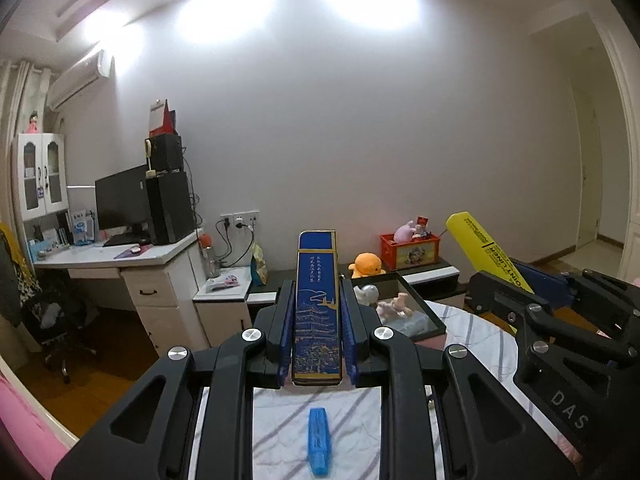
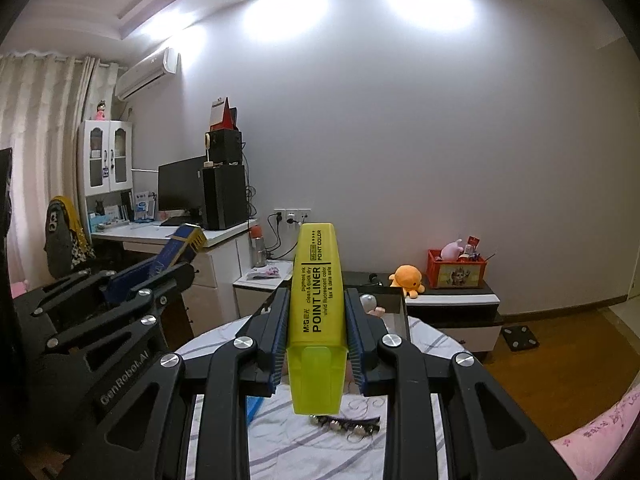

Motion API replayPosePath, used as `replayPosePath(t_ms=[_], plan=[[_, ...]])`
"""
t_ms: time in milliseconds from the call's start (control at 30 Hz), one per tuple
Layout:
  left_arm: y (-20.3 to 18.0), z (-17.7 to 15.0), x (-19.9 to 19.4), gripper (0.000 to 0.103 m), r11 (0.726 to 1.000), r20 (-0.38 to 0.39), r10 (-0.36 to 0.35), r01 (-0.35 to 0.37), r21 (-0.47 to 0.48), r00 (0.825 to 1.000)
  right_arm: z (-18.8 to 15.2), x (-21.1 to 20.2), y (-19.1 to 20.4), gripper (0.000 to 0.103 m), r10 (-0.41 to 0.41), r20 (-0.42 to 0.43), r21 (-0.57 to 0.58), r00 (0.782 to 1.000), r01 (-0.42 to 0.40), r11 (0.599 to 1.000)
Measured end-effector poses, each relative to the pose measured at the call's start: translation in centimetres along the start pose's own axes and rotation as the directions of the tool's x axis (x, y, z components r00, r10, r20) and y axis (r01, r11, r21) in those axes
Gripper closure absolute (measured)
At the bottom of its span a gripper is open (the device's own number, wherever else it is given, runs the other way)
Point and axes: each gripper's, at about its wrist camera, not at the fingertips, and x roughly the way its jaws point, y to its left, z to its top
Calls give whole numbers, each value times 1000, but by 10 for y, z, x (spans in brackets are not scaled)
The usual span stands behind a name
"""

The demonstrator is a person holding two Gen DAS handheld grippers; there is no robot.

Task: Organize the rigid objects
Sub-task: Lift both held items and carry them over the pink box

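Observation:
My left gripper [image 1: 317, 298] is shut on a long blue box with gold drawings [image 1: 317, 300], held upright above the striped cloth. The box also shows in the right wrist view [image 2: 178, 250]. My right gripper [image 2: 316, 308] is shut on a yellow highlighter [image 2: 316, 312] marked POINT LINER, also raised; it shows at the right in the left wrist view [image 1: 486, 250]. A blue highlighter [image 1: 319, 446] lies on the cloth below the left gripper. A dark hair clip with beads [image 2: 346, 424] lies on the cloth below the right gripper.
A dark open-top box [image 1: 420, 306] holding small figurines stands at the far edge of the cloth-covered surface [image 1: 488, 344]. Behind are a low black-and-white cabinet [image 2: 452, 300] with an orange plush [image 2: 408, 278] and a red crate [image 2: 456, 272], and a desk with a monitor [image 1: 120, 198].

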Motion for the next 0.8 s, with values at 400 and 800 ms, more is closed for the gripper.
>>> replayPosePath(t_ms=[400, 800], plan=[[-8, 14, 85, 83, 999, -39, -13, 14, 32, 999, 12, 70, -15, 76, -5, -50, -26, 999, 4, 1000], [-16, -29, 249, 83, 995, -355, -83, 99, 26, 931, -26, 210, -49, 76, 27, -350, -13, 936, -34, 999]])
